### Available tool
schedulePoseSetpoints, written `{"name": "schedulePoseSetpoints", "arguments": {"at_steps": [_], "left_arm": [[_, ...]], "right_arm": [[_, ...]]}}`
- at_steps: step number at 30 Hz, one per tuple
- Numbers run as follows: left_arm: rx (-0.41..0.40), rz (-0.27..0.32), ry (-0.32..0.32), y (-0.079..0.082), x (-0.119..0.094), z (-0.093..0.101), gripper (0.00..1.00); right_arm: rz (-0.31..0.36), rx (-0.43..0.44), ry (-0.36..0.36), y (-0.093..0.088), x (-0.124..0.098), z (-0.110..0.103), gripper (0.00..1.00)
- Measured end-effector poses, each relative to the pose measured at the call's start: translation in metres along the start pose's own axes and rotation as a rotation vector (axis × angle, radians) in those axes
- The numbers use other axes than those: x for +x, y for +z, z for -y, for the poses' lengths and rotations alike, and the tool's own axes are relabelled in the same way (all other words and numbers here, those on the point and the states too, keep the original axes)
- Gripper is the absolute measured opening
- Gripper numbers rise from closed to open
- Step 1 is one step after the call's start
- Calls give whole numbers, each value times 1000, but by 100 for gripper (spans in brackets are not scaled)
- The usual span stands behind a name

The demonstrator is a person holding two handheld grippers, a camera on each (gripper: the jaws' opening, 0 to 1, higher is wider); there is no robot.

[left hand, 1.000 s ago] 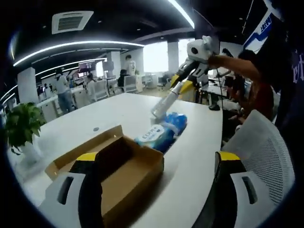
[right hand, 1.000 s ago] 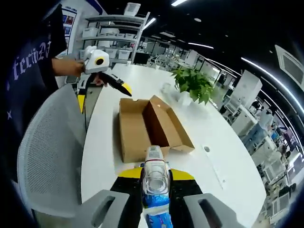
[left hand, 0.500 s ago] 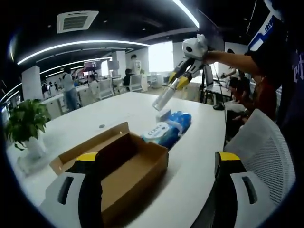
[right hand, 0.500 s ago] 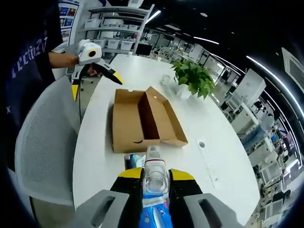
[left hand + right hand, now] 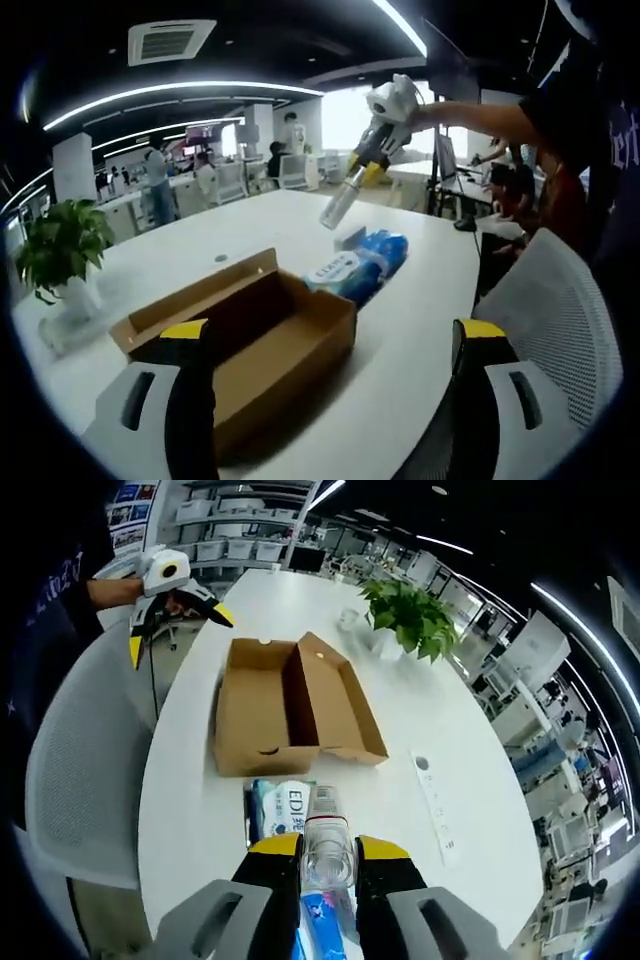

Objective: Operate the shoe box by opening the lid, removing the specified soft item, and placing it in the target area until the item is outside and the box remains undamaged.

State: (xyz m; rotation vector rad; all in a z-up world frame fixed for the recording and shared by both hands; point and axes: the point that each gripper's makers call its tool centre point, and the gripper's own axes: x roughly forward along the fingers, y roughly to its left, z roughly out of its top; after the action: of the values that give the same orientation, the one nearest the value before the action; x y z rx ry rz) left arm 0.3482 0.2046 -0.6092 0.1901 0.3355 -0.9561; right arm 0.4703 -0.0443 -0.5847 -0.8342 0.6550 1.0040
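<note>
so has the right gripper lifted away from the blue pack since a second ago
Yes. The right gripper, shut on a clear bottle, has risen from the blue pack on the table.

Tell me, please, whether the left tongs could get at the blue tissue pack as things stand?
Probably yes: the left tongs are open and hold nothing, and the blue tissue pack lies uncovered on the table beyond the open shoe box.

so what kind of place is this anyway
Most likely an open-plan office or lab. A large white table holds the open cardboard shoe box and a potted plant; shelving racks line the back wall, a mesh office chair stands at the table, and strip lights run overhead.
</note>
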Motion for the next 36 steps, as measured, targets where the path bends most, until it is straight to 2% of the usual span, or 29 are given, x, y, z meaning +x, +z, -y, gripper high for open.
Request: {"name": "schedulePoseSetpoints", "arguments": {"at_steps": [10,19,24,36], "left_arm": [[5,-14,30,-6,-8,-8,99],[20,-33,40,-11,-14,-10,99],[13,-21,54,-10,-18,-13,99],[-8,-25,82,-20,-27,-17,98]], "right_arm": [[-83,-41,33,-7,13,23,15],[-203,-127,110,-10,33,24,15],[-255,-183,136,-8,44,20,15],[-337,-158,183,-8,69,24,15]]}}
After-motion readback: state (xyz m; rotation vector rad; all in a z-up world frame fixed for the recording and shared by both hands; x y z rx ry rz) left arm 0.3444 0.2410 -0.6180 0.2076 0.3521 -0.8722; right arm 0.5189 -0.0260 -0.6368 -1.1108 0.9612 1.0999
